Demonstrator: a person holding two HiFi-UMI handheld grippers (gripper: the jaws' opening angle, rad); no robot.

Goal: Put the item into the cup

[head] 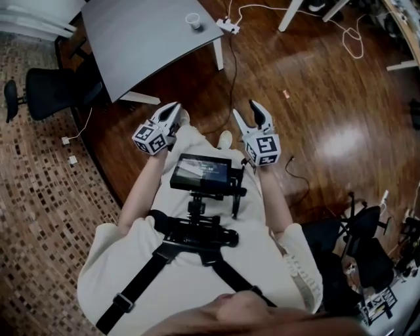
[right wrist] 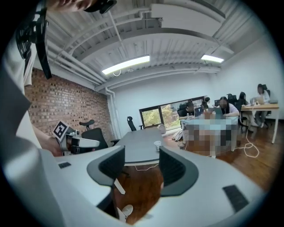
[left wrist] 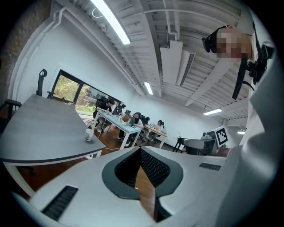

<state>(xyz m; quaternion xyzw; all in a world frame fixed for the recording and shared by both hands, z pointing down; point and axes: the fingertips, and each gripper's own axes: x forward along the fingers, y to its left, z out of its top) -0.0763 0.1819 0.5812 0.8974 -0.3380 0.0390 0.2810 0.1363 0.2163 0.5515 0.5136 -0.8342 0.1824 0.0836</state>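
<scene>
Approach phase, by my reading: nothing is picked up yet, and I stand on the wooden floor well apart from the worktop [head: 144,39]. Cup [head: 192,20] stands upright on its far part, alone, near the edge closest to a white power strip [head: 228,25] on the floor.

Left tongs [head: 172,113]: closed to a thin slit, only floor showing through it, nothing gripped. Right tongs [head: 251,113]: wide apart and empty, the cup seen far off through the gap. Both are held out in front of my waist, beyond the chest-mounted screen [head: 201,172].

Item: not found in any view. Worktop looks bare apart from the cup. One small orange scrap [head: 286,94] lies on the floor off to my right, too small to tell what it is.

To do this step well:
- Locate the item first, before committing to the cup.
- Close in on the worktop squarely, with both tongs level.
- Spread the left pair before any reach. The right pair is already set for a pick.

View notes:
- Head view alone gives the floor layout, the scrap and an office chair [head: 46,92] at the worktop's left.
- Left gripper view alone shows the cup side-on, with seated people [left wrist: 133,119] at desks beyond it.
- Right gripper view alone shows a brick wall [right wrist: 66,102] and my left tongs from the side.
</scene>
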